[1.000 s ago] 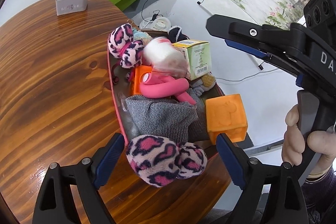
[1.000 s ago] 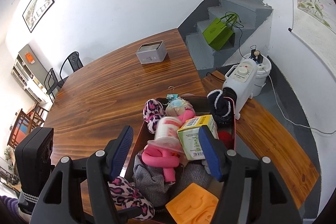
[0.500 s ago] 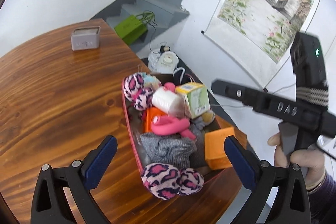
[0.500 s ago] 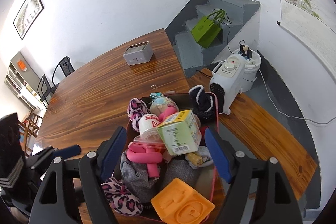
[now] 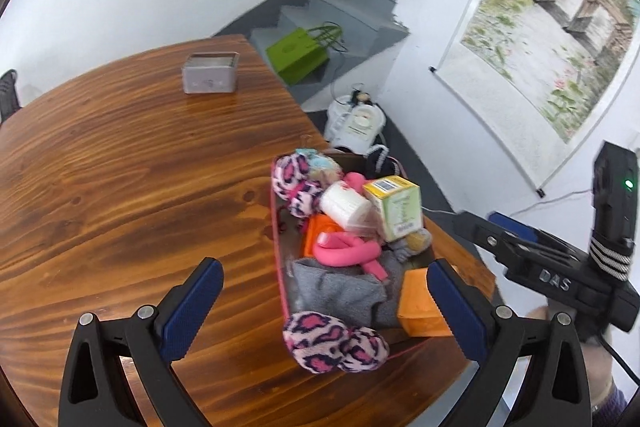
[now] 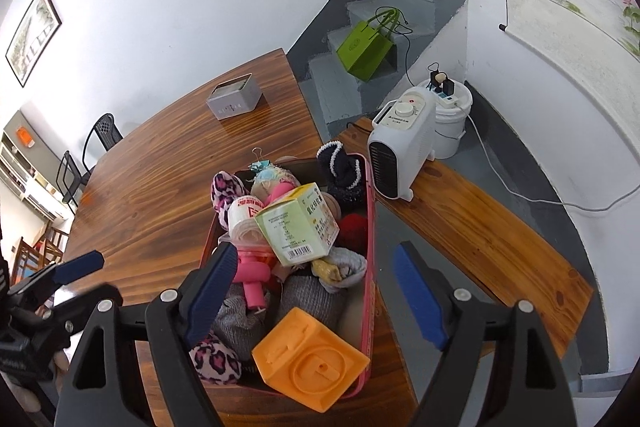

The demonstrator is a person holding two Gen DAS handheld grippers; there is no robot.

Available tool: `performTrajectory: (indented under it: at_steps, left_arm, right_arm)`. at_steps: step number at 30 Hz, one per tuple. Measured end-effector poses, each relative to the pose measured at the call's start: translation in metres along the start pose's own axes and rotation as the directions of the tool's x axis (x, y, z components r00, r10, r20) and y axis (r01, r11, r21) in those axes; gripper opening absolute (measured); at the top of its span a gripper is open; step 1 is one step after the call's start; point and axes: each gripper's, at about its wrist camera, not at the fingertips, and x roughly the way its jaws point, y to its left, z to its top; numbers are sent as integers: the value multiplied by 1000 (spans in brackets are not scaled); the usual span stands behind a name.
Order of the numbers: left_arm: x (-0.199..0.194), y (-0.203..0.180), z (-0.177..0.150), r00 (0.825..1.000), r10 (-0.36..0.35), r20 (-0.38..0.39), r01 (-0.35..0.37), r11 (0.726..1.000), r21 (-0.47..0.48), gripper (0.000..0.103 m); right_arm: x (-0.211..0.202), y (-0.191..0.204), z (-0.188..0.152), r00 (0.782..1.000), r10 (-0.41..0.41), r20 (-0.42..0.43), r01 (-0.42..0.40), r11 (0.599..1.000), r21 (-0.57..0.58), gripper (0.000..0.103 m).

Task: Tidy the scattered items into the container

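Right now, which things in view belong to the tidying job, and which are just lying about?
Job:
- container
- leopard sock
- orange block
- green box
- pink roll
- grey cloth

Lying about:
- tin on the table
- heater on the bench
- green bag on the stairs

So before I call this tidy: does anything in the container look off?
Yes. The leopard-print plush hangs over the pink container's near rim, and the orange block sits tilted at the same end. The pile is heaped above the rim.
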Motion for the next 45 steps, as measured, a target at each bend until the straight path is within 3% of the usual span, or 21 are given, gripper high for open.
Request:
performTrajectory:
  at_steps: [3, 5, 13, 17, 21, 26, 34, 40, 45]
  left_arm:
    - [-9, -3, 1, 992, 119, 49, -121, 992, 38, 103]
    - [-16, -4, 3, 984, 159, 82, -165, 984, 71, 103]
    - [-51, 9, 3, 976, 175, 125, -184, 981, 61, 103]
    - [-72, 20, -7, 975, 159, 154, -168, 985, 44, 103]
    - [-76, 23, -15, 985, 121, 123, -129, 990, 60, 103]
    - [-67, 9, -30, 979, 191, 67, -199, 968, 156, 103]
    - [-64, -5, -40, 997, 80, 4, -79, 981, 180, 103]
    - [-61, -12, -40, 999, 36, -12, -34, 987, 160, 103]
    - [-55, -23, -40, 999, 45, -20, -40, 980, 195, 103]
  right_arm:
    - [-7, 3, -7, 1000, 6, 6, -6, 1000, 6, 83]
    - [-14, 4, -11, 1000, -3, 19, 3, 1000, 8, 83]
    - [-35, 19, -29, 998, -40, 48, 37, 997, 67, 83]
    - [-43, 38, -40, 998, -48, 50, 46, 998, 43, 83]
    - [-53, 51, -56, 997, -55, 52, 53, 998, 43, 83]
    - [-67, 57, -75, 995, -89, 49, 86, 995, 53, 83]
    - [-83, 58, -100, 990, -133, 46, 130, 988, 80, 83]
    - [-93, 56, -108, 988, -147, 46, 143, 986, 88, 83]
    - [-94, 51, -111, 988, -150, 40, 145, 985, 95, 83]
